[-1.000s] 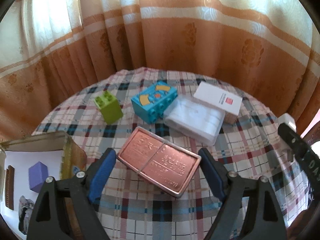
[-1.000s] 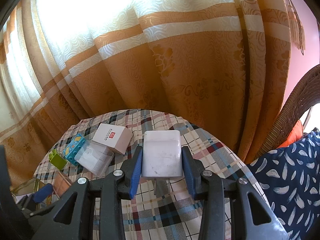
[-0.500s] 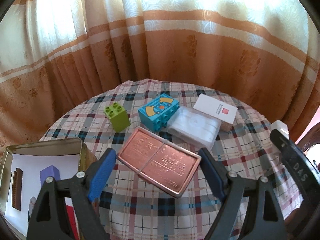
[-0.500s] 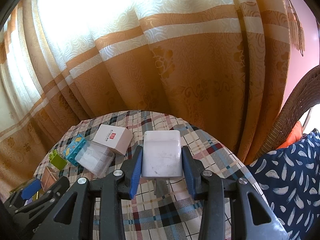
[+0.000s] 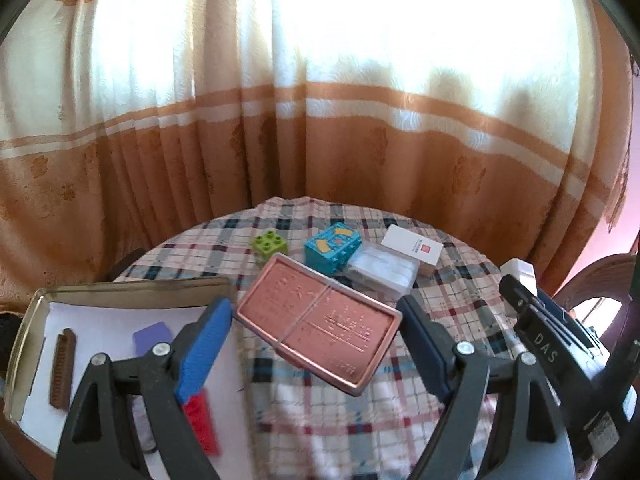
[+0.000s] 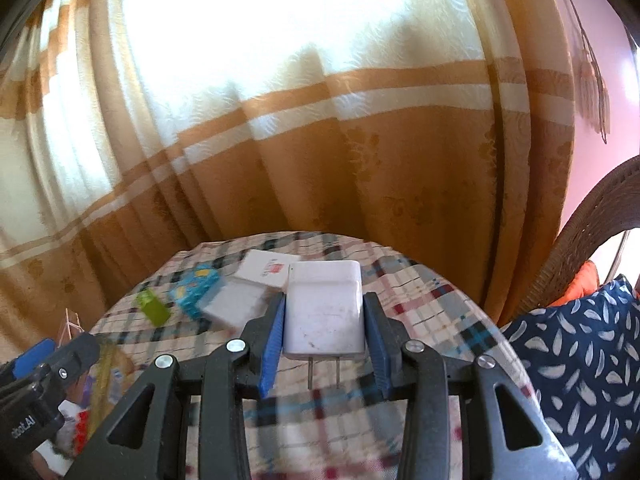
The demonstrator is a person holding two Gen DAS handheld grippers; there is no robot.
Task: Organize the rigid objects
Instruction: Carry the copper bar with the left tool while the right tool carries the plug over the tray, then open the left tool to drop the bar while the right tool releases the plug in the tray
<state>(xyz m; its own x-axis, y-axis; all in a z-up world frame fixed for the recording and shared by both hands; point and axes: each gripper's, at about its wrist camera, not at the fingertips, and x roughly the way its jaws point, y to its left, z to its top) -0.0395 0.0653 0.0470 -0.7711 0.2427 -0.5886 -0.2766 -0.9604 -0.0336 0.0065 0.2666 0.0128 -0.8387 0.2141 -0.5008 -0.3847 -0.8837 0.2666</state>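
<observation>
While both grippers hold their loads above the plaid table (image 5: 304, 420), the tin tray (image 5: 120, 290) sits at left.
Left gripper (image 5: 316, 334) pinches the copper tin lid (image 5: 318, 320); right gripper (image 6: 323, 322) clamps the white charger (image 6: 323, 312).

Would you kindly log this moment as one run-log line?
left gripper: holds copper tin lid | right gripper: holds white charger | open tin box: left of lid

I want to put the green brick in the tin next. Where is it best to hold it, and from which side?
Grip the green brick by two opposite flat side walls, coming from above. It sits studs-up with its left side free; the blue block stands close on its right, so probably align the fingers to avoid that.
</observation>
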